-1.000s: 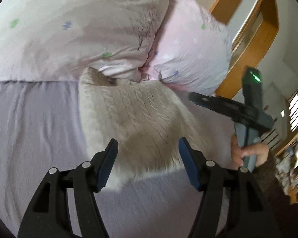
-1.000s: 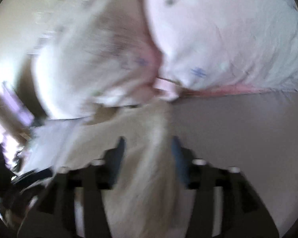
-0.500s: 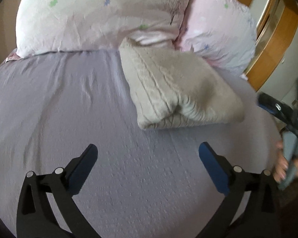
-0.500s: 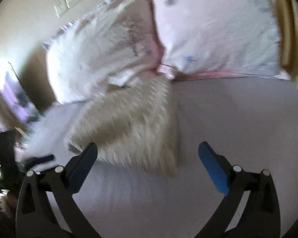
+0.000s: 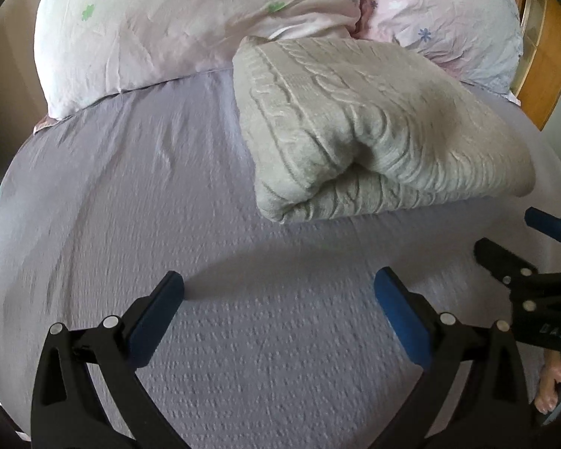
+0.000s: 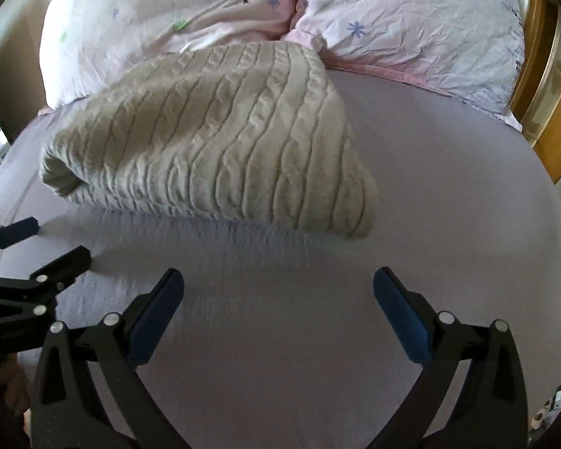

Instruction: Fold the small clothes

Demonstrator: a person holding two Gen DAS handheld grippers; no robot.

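A folded beige cable-knit sweater (image 5: pixel 366 131) lies on the lilac bed sheet (image 5: pixel 131 205), its far edge against the pillows. It also shows in the right wrist view (image 6: pixel 220 142). My left gripper (image 5: pixel 278 292) is open and empty, hovering over the sheet in front of the sweater. My right gripper (image 6: pixel 278 292) is open and empty too, also short of the sweater. The right gripper shows at the right edge of the left wrist view (image 5: pixel 520 243). The left gripper shows at the left edge of the right wrist view (image 6: pixel 37 247).
Two pale pink floral pillows (image 5: pixel 190 18) (image 6: pixel 411 26) lean at the head of the bed behind the sweater. A wooden bed frame (image 6: pixel 549 112) rises at the right. The sheet (image 6: pixel 448 172) spreads around the sweater.
Both grippers let go of the sweater, opened wide and pulled back towards the foot of the bed. The sweater now rests folded by the pillows.
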